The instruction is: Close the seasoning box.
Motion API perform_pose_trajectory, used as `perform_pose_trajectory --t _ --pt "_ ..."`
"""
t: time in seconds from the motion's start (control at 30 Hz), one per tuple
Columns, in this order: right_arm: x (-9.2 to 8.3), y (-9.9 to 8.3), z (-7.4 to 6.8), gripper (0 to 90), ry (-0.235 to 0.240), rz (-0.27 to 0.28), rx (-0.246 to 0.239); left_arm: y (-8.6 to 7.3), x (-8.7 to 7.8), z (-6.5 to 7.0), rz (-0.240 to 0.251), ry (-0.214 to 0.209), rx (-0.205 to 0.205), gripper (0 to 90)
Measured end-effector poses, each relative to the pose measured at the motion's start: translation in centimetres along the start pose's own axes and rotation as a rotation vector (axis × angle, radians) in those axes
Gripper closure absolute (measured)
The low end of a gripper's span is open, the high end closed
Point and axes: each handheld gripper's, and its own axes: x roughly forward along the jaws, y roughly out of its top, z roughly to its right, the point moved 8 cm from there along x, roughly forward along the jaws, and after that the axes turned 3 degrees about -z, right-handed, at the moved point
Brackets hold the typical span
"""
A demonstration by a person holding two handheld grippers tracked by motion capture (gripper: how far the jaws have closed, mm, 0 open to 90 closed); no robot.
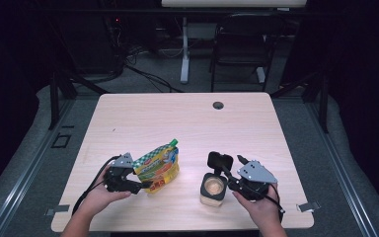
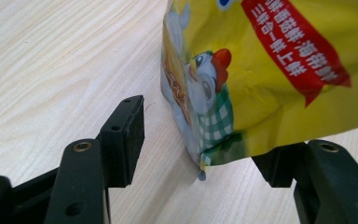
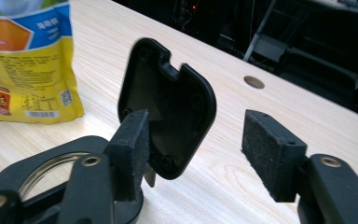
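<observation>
Two things stand on the light wood bench [image 1: 187, 118]: one yellow spouted pouch [image 1: 159, 167] with a green cap, and one small square jar [image 1: 213, 189] whose black flip lid [image 1: 219, 160] stands open above it. Both sit toward the near edge, the pouch left of centre and the jar right of centre, apart from each other.

Two hands work here, each holding one tool. The left tool [image 1: 145, 184] sits at the pouch's lower left corner; in the left gripper view its jaws stand apart with the pouch's bottom edge [image 2: 223, 140] between them, neither pad clearly pressing it. The right tool [image 1: 229, 178] sits just beside the jar; in the right gripper view its jaws are spread wide, the left pad [image 3: 130, 144] against the raised lid [image 3: 168, 107] and the right pad free.

The pouch shows a cartoon chicken in a green checked bib, a red banner of Chinese characters too small to read reliably, and on its back a barcode and a QR code.

The far half of the bench is bare apart from one round cable hole [image 1: 218, 105]. Beyond it stands one dark folding chair [image 1: 242, 44].
</observation>
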Motion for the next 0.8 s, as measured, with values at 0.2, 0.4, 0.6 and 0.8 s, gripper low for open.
perform_pose_trajectory --t 0.2,0.4,0.6,0.8 --pt "1.0 -0.2 0.5 38.2 0.004 -0.014 0.025 0.0 0.1 -0.1 0.003 0.003 -0.001 41.0" --pt "1.7 -0.6 0.7 37.9 0.025 -0.031 0.047 -0.1 0.2 0.1 0.001 0.0 0.001 41.0" --pt "2.1 -0.6 0.7 38.6 0.038 -0.035 0.059 -0.1 0.1 0.2 -0.003 0.0 0.01 41.0" --pt "2.1 -0.4 0.3 39.4 0.051 -0.03 0.051 -0.1 -0.1 0.2 0.002 0.004 0.01 41.0"
